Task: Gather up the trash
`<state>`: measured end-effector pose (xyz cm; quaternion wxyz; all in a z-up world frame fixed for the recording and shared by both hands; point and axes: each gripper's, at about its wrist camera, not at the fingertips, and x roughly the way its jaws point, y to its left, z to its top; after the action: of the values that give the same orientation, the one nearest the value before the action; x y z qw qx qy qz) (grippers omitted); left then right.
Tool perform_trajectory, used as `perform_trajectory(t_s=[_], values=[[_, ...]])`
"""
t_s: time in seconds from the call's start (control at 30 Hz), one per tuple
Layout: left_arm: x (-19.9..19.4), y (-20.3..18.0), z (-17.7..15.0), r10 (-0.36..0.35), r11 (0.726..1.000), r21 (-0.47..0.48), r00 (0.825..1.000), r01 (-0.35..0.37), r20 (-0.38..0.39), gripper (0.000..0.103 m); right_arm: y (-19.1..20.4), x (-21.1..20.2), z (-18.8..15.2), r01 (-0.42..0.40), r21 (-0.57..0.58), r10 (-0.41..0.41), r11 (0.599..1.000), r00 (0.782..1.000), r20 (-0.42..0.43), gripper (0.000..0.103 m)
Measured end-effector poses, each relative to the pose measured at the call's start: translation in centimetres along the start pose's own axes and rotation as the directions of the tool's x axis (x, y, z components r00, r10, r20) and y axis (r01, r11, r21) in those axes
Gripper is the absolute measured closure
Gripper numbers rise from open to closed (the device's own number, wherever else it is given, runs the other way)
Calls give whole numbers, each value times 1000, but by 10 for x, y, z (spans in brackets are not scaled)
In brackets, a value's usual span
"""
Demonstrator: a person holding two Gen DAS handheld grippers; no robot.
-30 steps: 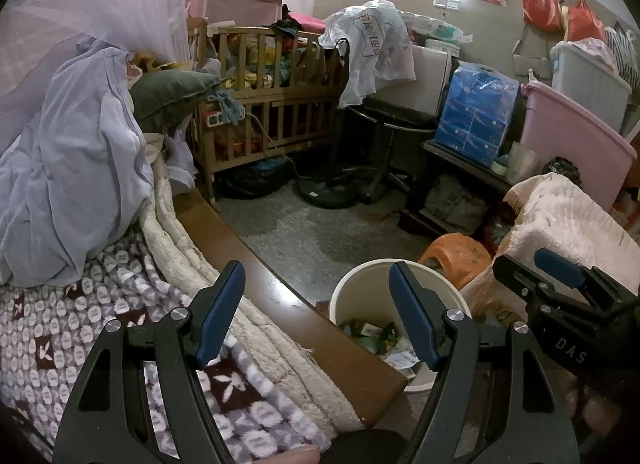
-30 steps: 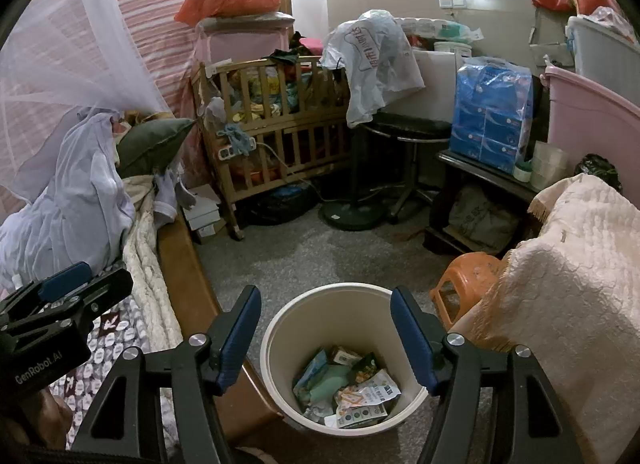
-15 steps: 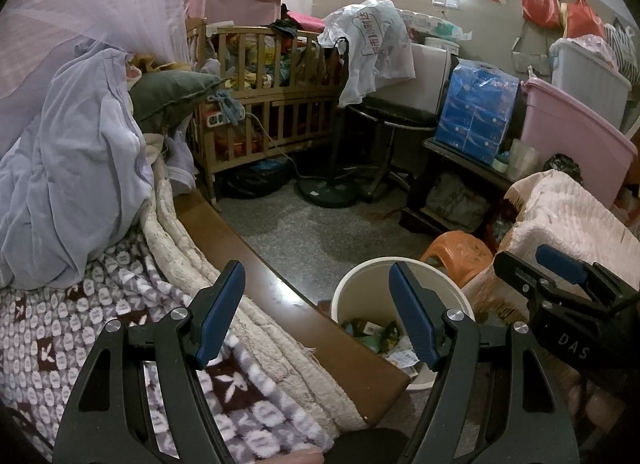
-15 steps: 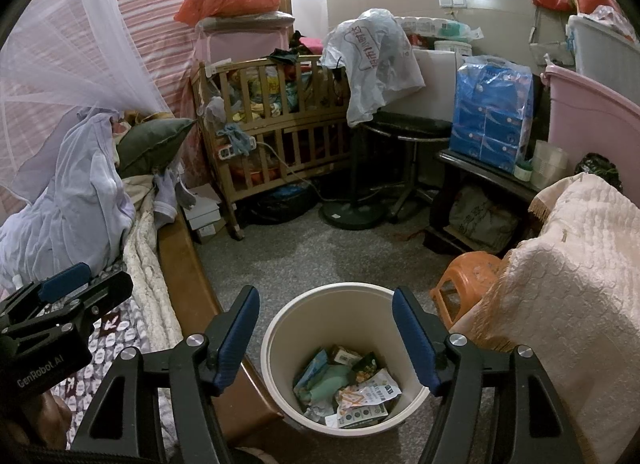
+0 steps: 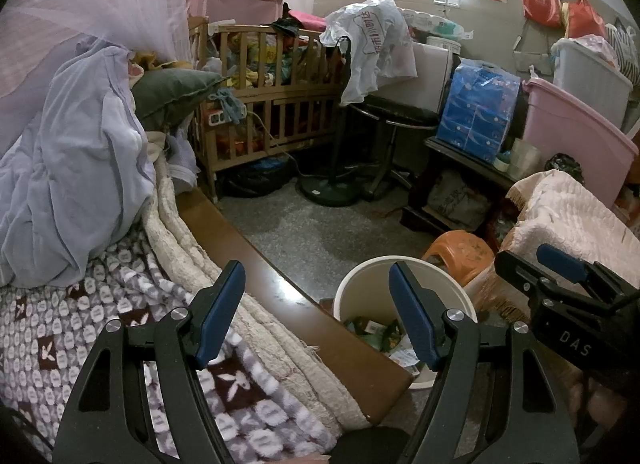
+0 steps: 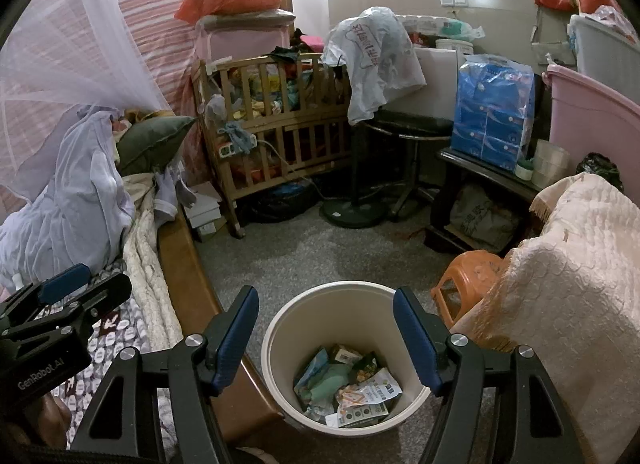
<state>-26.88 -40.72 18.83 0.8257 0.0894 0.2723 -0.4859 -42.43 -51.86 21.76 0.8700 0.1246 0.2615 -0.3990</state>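
A cream waste bin (image 6: 344, 300) stands on the grey floor beside the bed, with several snack wrappers (image 6: 352, 388) lying in its bottom. My right gripper (image 6: 325, 324) hovers above the bin, open, with nothing between its blue pads. In the left wrist view the bin (image 5: 360, 288) shows at lower right, half hidden by the bed's wooden edge (image 5: 304, 316). My left gripper (image 5: 316, 308) is open and empty over that bed edge. Each gripper appears in the other's view: the right one (image 5: 560, 276) at the right, the left one (image 6: 64, 296) at the left.
A patterned blanket (image 5: 52, 344) and bundled bedding (image 5: 72, 183) cover the bed on the left. A wooden crib (image 6: 276, 131), a fan base (image 6: 352, 211) and a black stool (image 6: 408, 127) stand behind. An orange stool (image 6: 468, 280) and a cream-draped seat (image 6: 568, 284) are right of the bin.
Almost nothing has changed. The right gripper's pads stand very slightly wider apart than a second ago. Both hands have kept still.
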Motion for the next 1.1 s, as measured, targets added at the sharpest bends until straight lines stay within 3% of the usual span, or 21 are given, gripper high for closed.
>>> perform_trajectory(t_s=[1.1], values=[[5, 9, -4, 2, 1000, 0, 1000, -2, -11, 29, -3, 2, -2, -2, -3, 2, 1000, 1000, -11, 34]])
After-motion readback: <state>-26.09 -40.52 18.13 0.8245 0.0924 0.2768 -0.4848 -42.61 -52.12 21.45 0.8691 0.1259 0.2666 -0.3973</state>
